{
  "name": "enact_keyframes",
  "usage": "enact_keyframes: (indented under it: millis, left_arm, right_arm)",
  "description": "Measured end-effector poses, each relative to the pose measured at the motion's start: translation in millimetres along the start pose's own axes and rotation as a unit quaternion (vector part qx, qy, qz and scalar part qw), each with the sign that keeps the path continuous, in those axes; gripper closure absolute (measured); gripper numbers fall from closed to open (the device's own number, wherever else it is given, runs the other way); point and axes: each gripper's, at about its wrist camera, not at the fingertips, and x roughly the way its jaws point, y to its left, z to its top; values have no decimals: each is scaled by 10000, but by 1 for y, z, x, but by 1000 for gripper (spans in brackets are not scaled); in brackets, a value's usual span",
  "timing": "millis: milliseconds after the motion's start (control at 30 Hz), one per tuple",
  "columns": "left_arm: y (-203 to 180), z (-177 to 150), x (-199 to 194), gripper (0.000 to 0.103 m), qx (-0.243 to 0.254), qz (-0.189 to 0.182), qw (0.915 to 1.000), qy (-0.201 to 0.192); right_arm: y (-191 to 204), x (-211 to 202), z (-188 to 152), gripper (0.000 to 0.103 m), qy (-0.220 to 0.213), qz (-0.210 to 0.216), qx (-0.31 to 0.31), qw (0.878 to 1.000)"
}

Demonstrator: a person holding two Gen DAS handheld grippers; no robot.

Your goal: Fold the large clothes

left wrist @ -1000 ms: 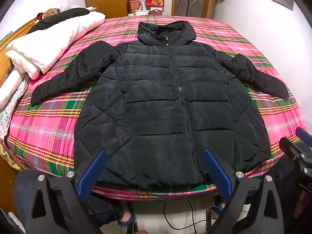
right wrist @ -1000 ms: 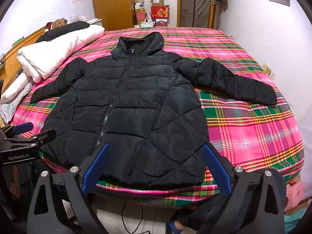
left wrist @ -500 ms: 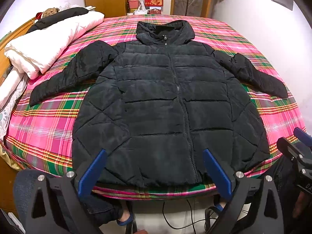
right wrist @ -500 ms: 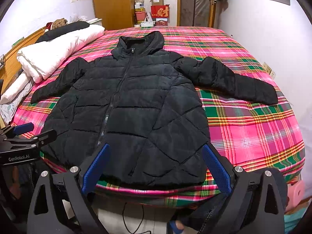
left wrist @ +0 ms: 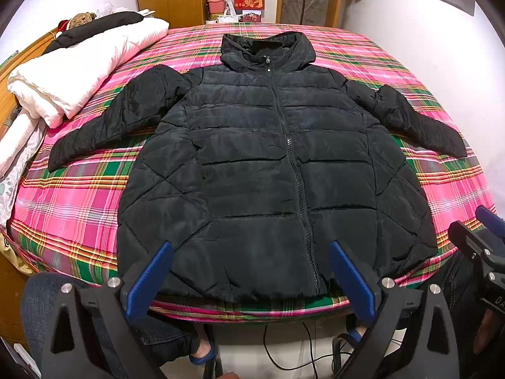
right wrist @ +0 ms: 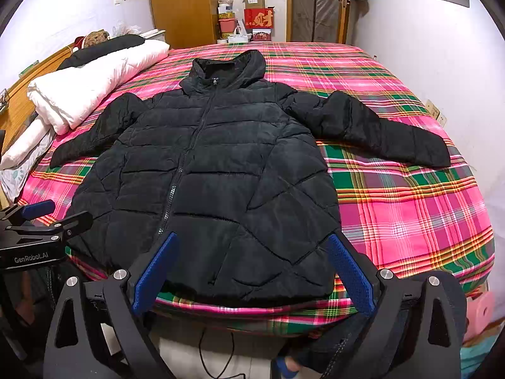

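**Jacket laid flat on bed; both claws released and clear of it**

We find the black puffer jacket [left wrist: 268,170] lying front-up on the bed [left wrist: 72,202], which carries a pink and green plaid cover. The zip is closed, the hood points toward the far wall, and both sleeves are spread outward. The hem lies at the near edge of the mattress.

We note the left claw [left wrist: 249,271] held near the hem, left of the zip line, its blue-padded fingers [left wrist: 148,276] wide apart and grasping nothing. The right claw [right wrist: 252,268] is held near the hem on the jacket's right half, likewise spread wide and grasping nothing. Whether either touches the fabric we cannot tell.

A folded white duvet [left wrist: 79,72] lies along the left side of the bed, apart from the jacket's sleeve. A cable [left wrist: 303,347] runs across the floor below the bed edge.
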Motion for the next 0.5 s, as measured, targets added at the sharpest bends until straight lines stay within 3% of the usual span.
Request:
enact_keyframes:
  millis: [500]
  left_arm:
    - [0,-4,1,3,-4,-19,10000,13]
  right_arm:
    - [1,0,0,8,5,6,4,10000]
